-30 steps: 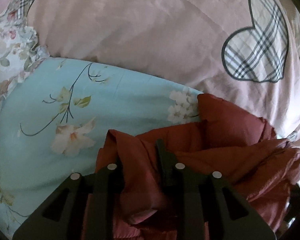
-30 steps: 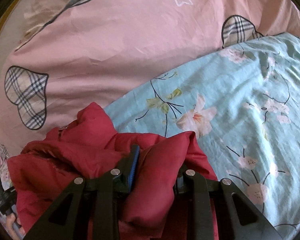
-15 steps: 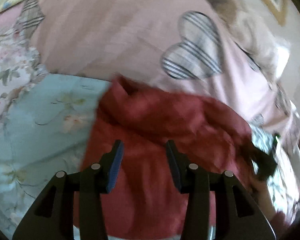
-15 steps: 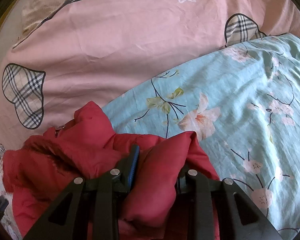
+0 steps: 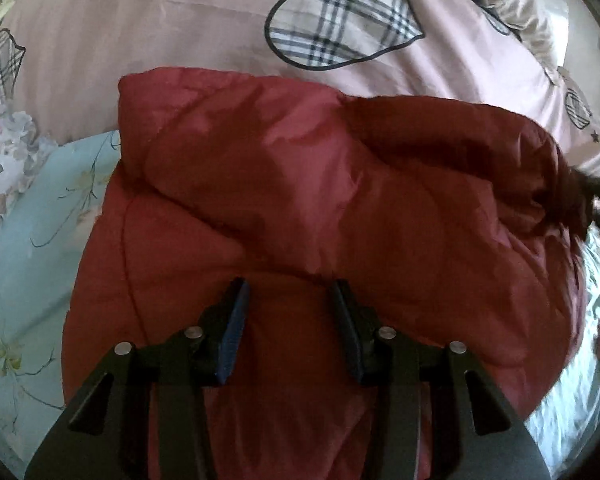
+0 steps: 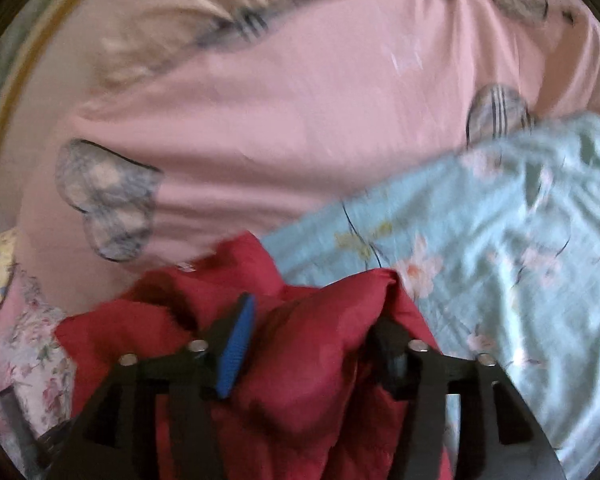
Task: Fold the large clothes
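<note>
Left wrist view: pink duvet with plaid hearts spread beyond the jaws, pale blue floral sheet off to the left of them, beige crumpled bedding far up at the right. Red puffer jacket lying flat and wide ahead of and under the left gripper, long axis running crosswise to the fingers, left to right, squared corner ahead-left, bunched dark end far right. Jaws of the left gripper parted narrowly, nothing pinched, red fabric showing behind the gap, pads clear of it. Right wrist view, blurred: same pink duvet beyond the jaws, blue floral sheet ahead and right, floral pillow edge low at the left, a pale wall with a yellowish strip at the far left rim. Right gripper with jaws just opened wide, a puffy fold of the red jacket bulging up between them; left blue pad standing clear of the cloth, right finger hard against the fold, contact there hard to judge in the blur. More jacket heaped ahead-left of these jaws.
</note>
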A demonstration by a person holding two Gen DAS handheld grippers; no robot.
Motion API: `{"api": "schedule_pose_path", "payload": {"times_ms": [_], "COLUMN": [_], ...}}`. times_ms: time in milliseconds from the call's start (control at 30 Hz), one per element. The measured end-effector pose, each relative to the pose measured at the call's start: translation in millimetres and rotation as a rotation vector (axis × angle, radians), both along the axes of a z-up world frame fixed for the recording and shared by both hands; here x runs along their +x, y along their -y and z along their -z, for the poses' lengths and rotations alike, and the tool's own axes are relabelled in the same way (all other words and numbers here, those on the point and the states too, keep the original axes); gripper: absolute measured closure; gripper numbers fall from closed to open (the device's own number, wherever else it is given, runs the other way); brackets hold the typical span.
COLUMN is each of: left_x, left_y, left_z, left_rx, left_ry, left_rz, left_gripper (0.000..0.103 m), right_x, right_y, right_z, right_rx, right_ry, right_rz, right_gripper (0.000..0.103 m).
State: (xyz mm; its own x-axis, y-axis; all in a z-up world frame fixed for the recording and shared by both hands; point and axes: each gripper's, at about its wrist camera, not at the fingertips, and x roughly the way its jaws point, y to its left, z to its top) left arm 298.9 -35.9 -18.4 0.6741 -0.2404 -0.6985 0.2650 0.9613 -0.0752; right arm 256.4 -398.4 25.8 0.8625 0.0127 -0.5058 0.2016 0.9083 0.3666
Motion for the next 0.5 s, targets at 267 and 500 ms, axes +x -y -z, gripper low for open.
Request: {"api": "schedule_pose_path", "payload": {"times_ms": [267, 500], "left_x": [11, 54], "left_y": [-12, -38], "left_z": [-10, 8], "left_rx": [0.013, 0.016], "left_ry": [0.006, -0.04], "left_rz": [-0.037, -0.111], "left_gripper": [0.061, 0.06], "right_x": [18, 56], "right_y": [-55, -33], "right_z": [36, 68], "right_rx": [-0.155, -0.096], "right_ry": [-0.219, -0.293], "right_rz": [-0.264, -0.219], "right_gripper": [0.023, 0.022]}}
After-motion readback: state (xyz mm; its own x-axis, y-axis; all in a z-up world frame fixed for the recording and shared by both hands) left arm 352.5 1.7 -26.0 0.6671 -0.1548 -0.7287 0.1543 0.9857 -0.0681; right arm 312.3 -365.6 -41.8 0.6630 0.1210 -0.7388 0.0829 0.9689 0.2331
